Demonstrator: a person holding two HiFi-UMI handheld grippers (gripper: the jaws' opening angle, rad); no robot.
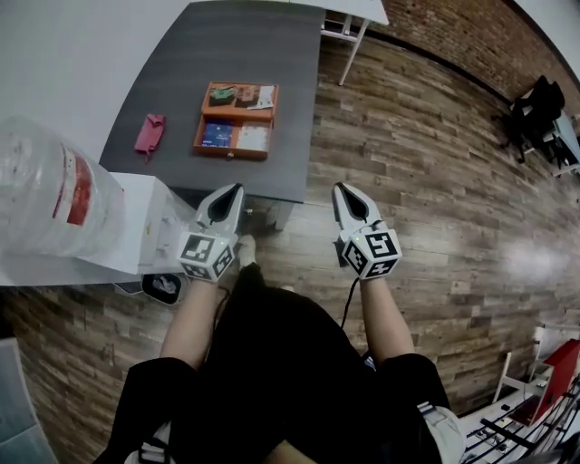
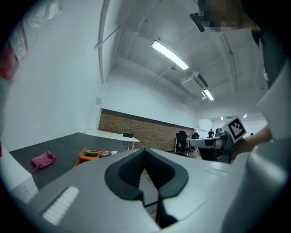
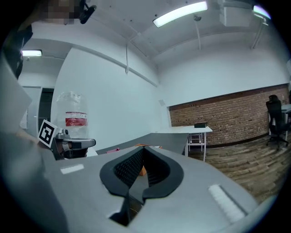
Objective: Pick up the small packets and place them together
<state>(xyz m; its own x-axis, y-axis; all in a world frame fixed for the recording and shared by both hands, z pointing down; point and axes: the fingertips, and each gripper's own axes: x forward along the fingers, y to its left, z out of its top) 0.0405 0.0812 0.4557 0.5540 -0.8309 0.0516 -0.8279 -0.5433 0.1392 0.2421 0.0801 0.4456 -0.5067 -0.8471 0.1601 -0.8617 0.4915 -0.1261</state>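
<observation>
An orange tray [image 1: 232, 155] on the dark grey table [image 1: 236, 45] holds several small packets: a blue one [image 1: 216, 135], a white one [image 1: 254, 138] and a green one [image 1: 222, 94] among them. Both grippers hang in the air short of the table's near edge, pointing toward it. My left gripper [image 1: 237, 188] is shut with nothing in it, and so is my right gripper [image 1: 338, 188]. In the left gripper view the shut jaws [image 2: 144, 150] point past the tray [image 2: 88, 154], which lies far off to the left. The right gripper's jaws [image 3: 143, 148] are empty too.
A pink pouch [image 1: 149, 133] lies on the table left of the tray. A water jug [image 1: 45, 190] on a white dispenser [image 1: 136, 227] stands close at my left. Wooden floor lies to the right, with a white table [image 1: 358, 11] and office chairs [image 1: 535, 113] beyond.
</observation>
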